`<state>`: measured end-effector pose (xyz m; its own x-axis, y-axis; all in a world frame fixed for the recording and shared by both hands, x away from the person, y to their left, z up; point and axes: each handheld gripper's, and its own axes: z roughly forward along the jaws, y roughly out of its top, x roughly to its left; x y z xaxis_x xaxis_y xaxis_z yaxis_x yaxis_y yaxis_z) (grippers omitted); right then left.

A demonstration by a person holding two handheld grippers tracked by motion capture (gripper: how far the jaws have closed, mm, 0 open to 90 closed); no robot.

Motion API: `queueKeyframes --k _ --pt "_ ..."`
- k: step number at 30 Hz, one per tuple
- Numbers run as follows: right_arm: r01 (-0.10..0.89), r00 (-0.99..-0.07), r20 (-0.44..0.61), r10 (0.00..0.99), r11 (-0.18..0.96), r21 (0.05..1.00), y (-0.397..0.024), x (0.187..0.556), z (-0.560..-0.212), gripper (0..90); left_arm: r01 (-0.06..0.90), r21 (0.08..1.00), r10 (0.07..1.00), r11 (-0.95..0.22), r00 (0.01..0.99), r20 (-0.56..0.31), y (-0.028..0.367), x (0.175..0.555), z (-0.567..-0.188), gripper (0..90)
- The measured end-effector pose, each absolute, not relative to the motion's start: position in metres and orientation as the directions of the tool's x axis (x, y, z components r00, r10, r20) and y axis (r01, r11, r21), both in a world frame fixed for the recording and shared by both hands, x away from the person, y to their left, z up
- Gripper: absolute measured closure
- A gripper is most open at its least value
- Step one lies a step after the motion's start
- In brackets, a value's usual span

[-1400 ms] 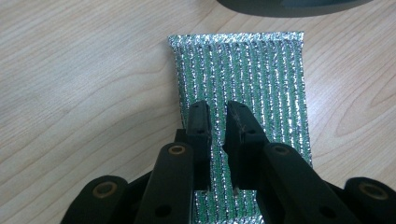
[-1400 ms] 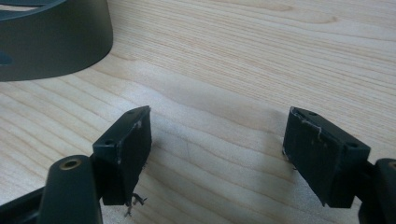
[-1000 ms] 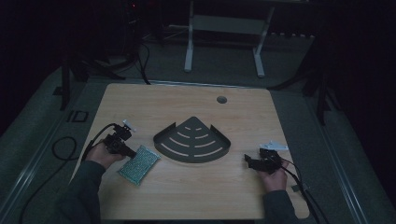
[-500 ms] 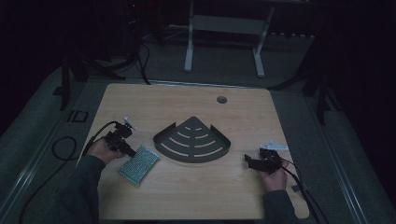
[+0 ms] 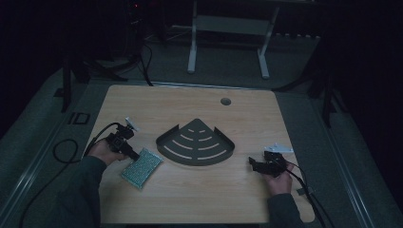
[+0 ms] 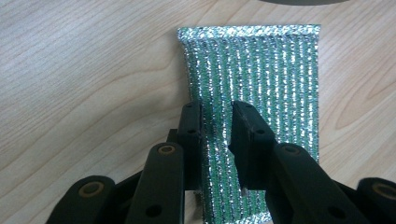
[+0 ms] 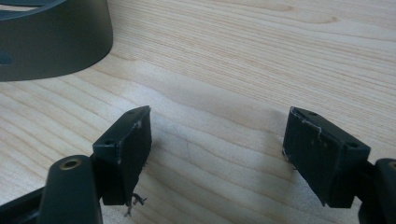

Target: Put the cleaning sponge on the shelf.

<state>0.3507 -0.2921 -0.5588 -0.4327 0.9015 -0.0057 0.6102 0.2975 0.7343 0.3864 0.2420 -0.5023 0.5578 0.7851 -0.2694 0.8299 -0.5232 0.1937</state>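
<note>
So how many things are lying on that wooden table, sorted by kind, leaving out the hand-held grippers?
Green glittery scrubbing pad: 1
Dark fan-shaped slotted tray: 1
Total: 2

**Black grippers, dark sleeves**

Each hand carries a black gripper: the left gripper (image 5: 129,152) and the right gripper (image 5: 253,164). Their jaws are flat black blocks on pinned links with brass-coloured rivets. Black cables trail from both, a pale plate tops each, and the person wears dark grey-green sleeves (image 5: 81,190).
</note>
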Motion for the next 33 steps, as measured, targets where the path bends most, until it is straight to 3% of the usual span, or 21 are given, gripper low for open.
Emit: queueKeyframes --k 33 --pt "0.610 -0.433 -0.006 0.901 0.298 0.734 -0.292 0.351 -0.559 23.1 0.848 0.093 0.804 -0.522 0.525 -0.279 0.239 0.393 -0.514 78.9"
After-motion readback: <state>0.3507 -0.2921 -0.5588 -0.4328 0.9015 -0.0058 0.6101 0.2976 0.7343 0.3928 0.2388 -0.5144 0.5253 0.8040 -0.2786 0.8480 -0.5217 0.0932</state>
